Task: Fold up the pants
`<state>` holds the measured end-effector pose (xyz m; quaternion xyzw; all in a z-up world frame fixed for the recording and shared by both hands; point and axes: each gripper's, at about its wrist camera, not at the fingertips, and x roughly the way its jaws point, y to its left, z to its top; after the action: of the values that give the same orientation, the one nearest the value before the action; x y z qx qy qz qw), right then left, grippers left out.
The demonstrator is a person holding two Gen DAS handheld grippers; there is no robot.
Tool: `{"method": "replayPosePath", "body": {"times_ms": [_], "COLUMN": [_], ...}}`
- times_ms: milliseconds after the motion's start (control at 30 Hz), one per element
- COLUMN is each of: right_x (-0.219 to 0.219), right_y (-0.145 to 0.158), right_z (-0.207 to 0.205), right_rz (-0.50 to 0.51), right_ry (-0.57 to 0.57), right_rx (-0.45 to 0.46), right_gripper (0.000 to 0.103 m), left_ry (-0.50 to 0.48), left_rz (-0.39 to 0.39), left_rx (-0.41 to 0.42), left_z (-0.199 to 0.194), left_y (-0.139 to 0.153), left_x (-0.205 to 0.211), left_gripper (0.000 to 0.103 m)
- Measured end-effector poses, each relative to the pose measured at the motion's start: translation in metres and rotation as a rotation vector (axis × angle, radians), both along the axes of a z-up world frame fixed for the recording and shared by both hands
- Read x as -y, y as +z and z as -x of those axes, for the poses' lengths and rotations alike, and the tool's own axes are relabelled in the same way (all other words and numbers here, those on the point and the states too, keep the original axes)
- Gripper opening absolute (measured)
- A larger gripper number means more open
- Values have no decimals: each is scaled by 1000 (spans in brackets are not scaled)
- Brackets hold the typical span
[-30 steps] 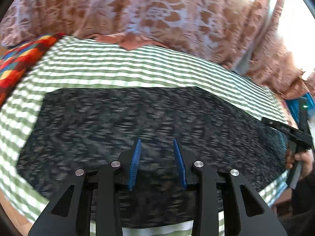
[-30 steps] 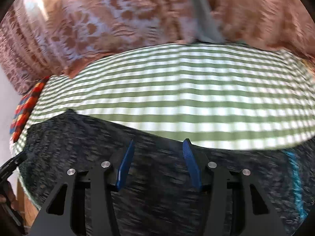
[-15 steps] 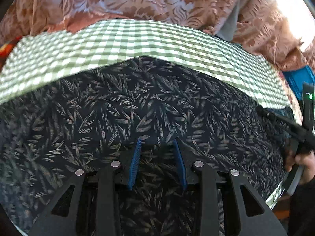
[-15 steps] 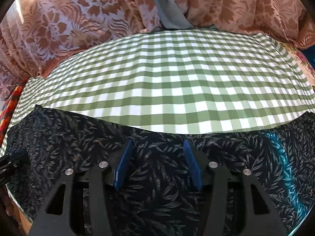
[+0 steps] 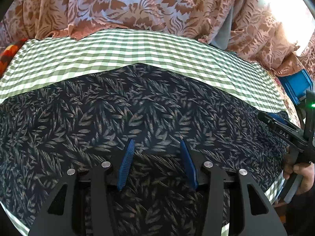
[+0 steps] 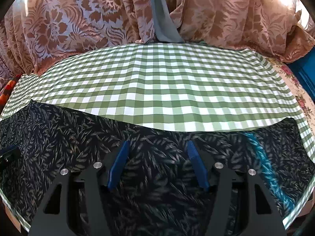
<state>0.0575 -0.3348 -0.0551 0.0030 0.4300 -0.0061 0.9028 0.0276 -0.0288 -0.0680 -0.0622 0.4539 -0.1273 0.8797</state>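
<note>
Pants (image 5: 149, 106) lie flat on checked cloth (image 5: 137, 47), far edge below curtain (image 5: 126, 4). My 2 grippers, left (image 5: 156, 162) and right (image 6: 157, 164), now lower, closer over pants than 1 s ago; jaws apart, empty. Next grip looks imminent.

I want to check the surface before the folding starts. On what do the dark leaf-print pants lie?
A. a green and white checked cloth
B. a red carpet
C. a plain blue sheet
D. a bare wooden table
A: the pants lie flat on a green and white checked cloth, which shows beyond their far edge in both wrist views.
</note>
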Motion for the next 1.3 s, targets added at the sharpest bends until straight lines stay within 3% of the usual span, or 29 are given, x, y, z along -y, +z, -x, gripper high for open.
{"method": "replayPosePath", "body": {"times_ms": [167, 267, 400, 500, 567, 833, 933, 1000, 1100, 1300], "right_x": [6, 15, 44, 80, 115, 247, 273, 284, 297, 312], "right_y": [3, 2, 2, 9, 16, 19, 6, -2, -12, -26], "right_z": [11, 20, 38, 55, 70, 136, 145, 147, 146, 133], "right_rz": [50, 58, 36, -45, -158, -493, -599, -658, -741, -811], "right_ry": [-12, -24, -82, -136, -189, -507, -582, -619, -631, -647], "right_rx": [2, -5, -14, -26, -27, 18, 24, 26, 59, 86], "right_gripper": [67, 67, 67, 64, 58, 51, 47, 43, 38, 27], "left_ry": [-19, -24, -29, -24, -24, -18, -27, -25, -20, -13], "left_rz": [-17, -15, -20, -12, -9, 27, 29, 50, 62, 76], "left_rx": [4, 5, 7, 1, -1, -16, -16, -19, -19, -26], "left_z": [8, 10, 10, 9, 8, 4, 3, 3, 3, 3], "left_y": [-1, -2, -3, -4, -4, -7, -6, -6, -6, -6], "left_x": [7, 9, 10, 10, 9, 5, 4, 2, 1, 1], "left_gripper": [47, 55, 56, 56, 56, 56, 56, 64, 67, 68]}}
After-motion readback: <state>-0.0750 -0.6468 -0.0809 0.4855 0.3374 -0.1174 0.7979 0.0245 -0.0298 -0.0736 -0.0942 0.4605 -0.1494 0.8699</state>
